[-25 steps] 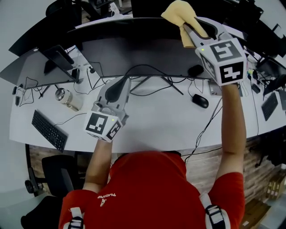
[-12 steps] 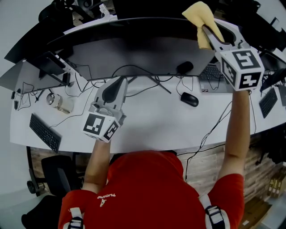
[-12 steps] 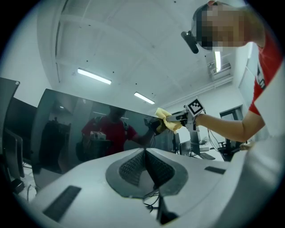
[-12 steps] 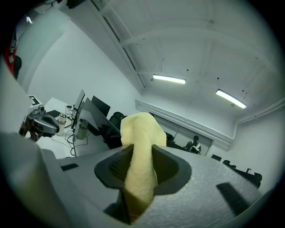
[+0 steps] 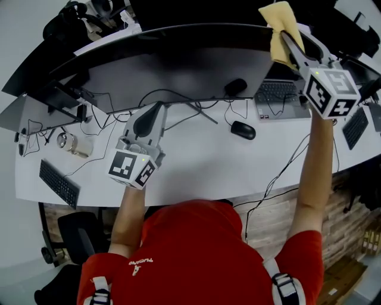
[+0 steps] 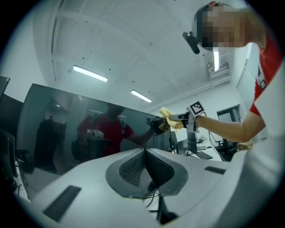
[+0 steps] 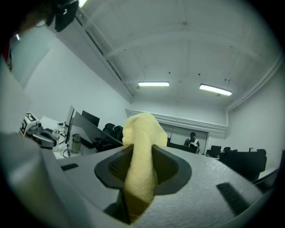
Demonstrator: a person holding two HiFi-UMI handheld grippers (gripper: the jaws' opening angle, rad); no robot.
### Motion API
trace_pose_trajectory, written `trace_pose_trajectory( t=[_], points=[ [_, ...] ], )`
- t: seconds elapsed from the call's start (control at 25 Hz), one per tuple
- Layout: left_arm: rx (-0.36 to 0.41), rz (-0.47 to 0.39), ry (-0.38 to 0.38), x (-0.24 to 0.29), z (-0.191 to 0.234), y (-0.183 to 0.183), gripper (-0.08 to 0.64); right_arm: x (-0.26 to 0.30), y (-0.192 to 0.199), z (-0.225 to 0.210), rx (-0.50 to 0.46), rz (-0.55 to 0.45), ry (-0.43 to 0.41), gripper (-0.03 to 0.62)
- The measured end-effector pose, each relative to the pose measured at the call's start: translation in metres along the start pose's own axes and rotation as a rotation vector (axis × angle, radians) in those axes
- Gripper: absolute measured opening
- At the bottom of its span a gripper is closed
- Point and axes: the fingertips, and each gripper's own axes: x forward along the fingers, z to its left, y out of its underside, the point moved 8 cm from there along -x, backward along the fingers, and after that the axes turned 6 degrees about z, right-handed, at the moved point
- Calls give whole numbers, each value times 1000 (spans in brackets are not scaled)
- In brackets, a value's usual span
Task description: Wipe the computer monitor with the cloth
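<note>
Right gripper [image 5: 286,37], clamped on the yellow cloth [image 5: 278,22], has slid rightward along the top edge of the monitor [image 5: 178,68] to its right corner, so this pass looks nearly spent; left gripper [image 5: 154,109] hangs closed, empty, over the desk [image 5: 196,170].

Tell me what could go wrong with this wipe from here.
The cloth sits at the top right corner of the monitor; a stroke further right may run it off the edge.
Only a narrow fold is pinched in the right gripper, so drag on the screen might pull it free.
The left gripper, shut and empty, braces nothing; pressure may rock the monitor.
</note>
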Motion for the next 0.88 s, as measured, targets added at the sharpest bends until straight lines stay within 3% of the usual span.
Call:
trace_pose_trajectory(
  t=[0.24, 0.88],
  points=[
    [1, 19, 3, 8, -6, 5, 12, -6, 16, -18, 138, -61, -37, 123],
    [3, 97, -5, 10, -11, 28, 12, 9, 103, -2, 253, 1, -145, 126]
  ],
)
